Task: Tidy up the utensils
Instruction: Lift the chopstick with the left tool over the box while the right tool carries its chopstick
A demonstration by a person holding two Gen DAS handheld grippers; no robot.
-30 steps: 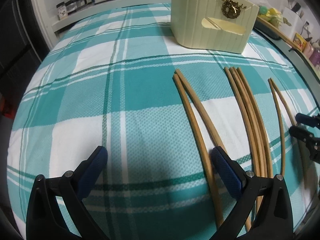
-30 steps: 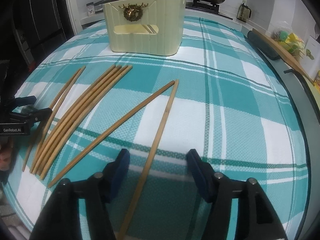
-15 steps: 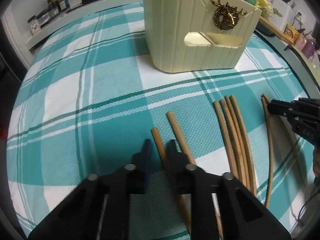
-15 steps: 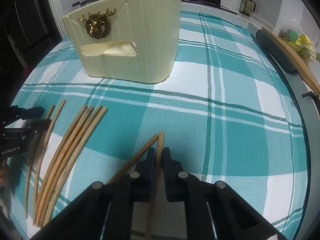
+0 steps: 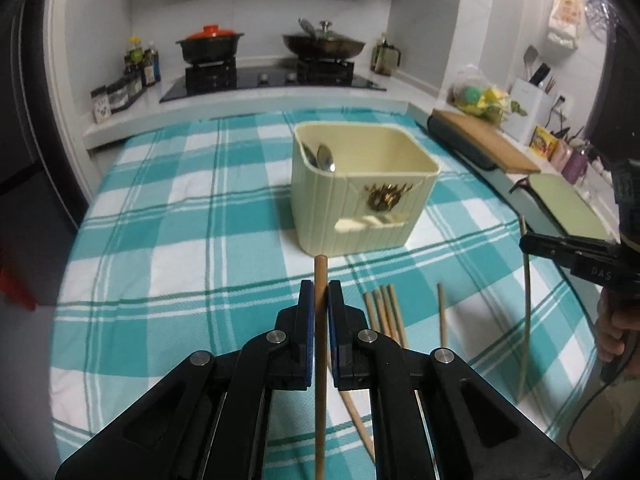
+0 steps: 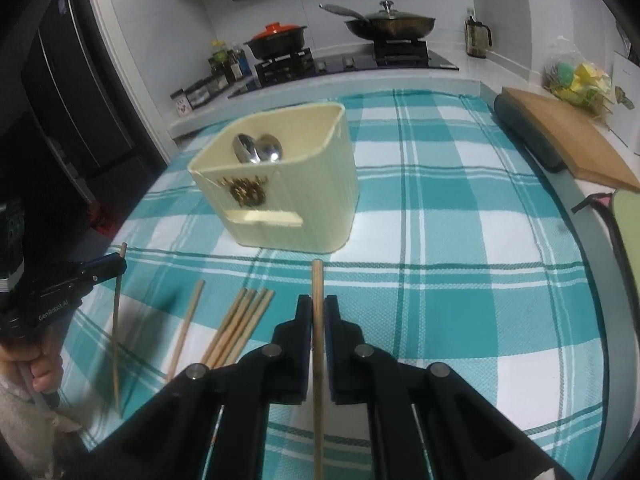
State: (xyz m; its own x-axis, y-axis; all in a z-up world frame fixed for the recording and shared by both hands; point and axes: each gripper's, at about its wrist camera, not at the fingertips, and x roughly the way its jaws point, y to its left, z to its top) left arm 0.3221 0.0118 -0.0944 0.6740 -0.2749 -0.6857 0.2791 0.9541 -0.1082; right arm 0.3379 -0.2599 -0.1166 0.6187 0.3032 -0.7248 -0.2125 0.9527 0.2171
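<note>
Left gripper (image 5: 319, 304) jaws clamped on brown wooden chopstick (image 5: 320, 360); right gripper (image 6: 318, 316) jaws likewise on another chopstick (image 6: 317, 360); both raised, probably bound for cream ribbed plastic utensil holder (image 5: 356, 208).

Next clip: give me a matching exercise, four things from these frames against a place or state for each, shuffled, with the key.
Things:
1. left hand-held gripper
2. spoons
3. bundle of four chopsticks
4. orange-lidded pot

Places or states:
A. inside the cream holder
B. on the stove
C. shut on one chopstick
D. lying on the checked cloth

Pairs: 1-C, 2-A, 3-D, 4-B
</note>
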